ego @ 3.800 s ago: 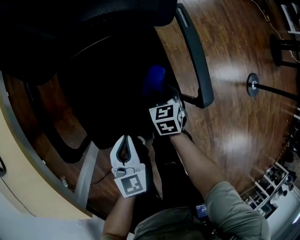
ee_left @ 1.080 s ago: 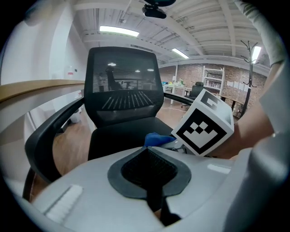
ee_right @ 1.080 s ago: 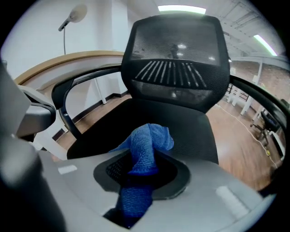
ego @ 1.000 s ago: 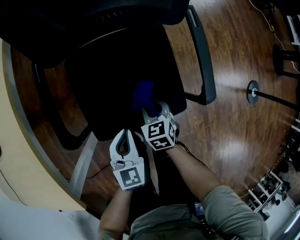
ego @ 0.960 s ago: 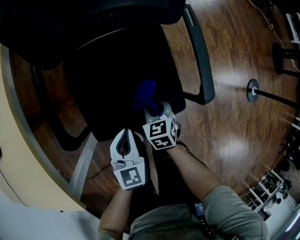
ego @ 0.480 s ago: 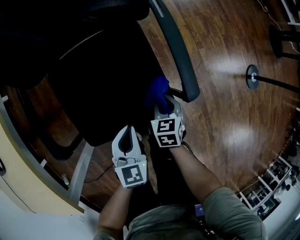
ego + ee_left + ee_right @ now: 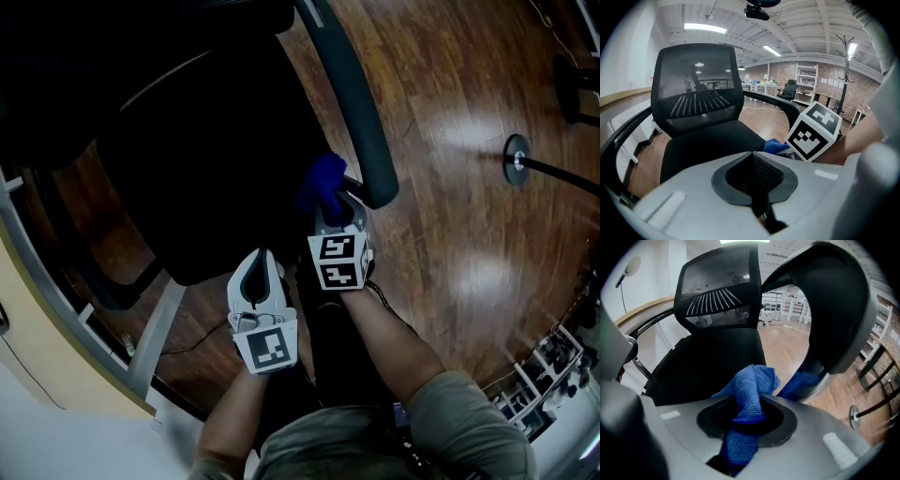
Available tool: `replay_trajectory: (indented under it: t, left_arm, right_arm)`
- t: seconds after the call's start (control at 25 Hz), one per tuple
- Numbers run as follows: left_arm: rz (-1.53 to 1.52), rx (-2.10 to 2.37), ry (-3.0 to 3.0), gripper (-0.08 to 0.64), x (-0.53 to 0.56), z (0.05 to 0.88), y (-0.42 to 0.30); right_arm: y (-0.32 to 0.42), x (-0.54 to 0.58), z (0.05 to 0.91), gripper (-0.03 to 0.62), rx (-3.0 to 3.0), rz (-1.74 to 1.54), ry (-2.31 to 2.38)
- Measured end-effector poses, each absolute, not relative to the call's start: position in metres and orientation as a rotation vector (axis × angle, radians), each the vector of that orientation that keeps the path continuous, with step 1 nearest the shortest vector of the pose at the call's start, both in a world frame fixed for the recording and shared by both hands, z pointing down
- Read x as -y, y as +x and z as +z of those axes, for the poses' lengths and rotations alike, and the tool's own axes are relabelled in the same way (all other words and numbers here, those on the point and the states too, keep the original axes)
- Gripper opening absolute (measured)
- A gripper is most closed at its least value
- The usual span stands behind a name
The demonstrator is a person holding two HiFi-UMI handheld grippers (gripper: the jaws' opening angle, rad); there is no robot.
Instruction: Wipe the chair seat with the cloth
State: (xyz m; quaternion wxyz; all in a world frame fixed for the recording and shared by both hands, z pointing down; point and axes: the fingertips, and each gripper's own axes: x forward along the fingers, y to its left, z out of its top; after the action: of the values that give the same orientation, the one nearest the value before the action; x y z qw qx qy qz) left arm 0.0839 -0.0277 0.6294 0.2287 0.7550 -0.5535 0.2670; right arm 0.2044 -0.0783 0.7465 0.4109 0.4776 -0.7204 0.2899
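Two grippers at the chair seat [image 7: 206, 159], mid-wipe.
Right gripper [image 7: 331, 204] is clamped on the blue cloth [image 7: 322, 181] at the seat's right edge, beside the armrest [image 7: 361, 112]. The next stroke likely needs the cloth pressed down and dragged across. Left gripper [image 7: 255, 264] has its jaws together and empty. No containers show.

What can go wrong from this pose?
1. The right gripper sits close beside the dark curved armrest; a stroke that way may hit it.
2. The blue microfibre cloth is pinched in a bunch, so little of it may touch the black chair seat.
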Motion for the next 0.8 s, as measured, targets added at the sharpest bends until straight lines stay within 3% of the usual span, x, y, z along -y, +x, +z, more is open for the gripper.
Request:
replay_trajectory:
  t: [0.36, 0.8]
  left_arm:
    - [0.68, 1.655, 1.994, 0.005, 0.018, 0.604, 0.029]
    - [0.64, 1.85, 1.684, 0.005, -0.088, 0.611, -0.117]
  right_arm:
    - [0.172, 0.08, 0.717, 0.101, 1.847, 0.658, 1.151]
    - [-0.037, -0.008, 0.682, 0.101, 2.175, 0.491, 0.67]
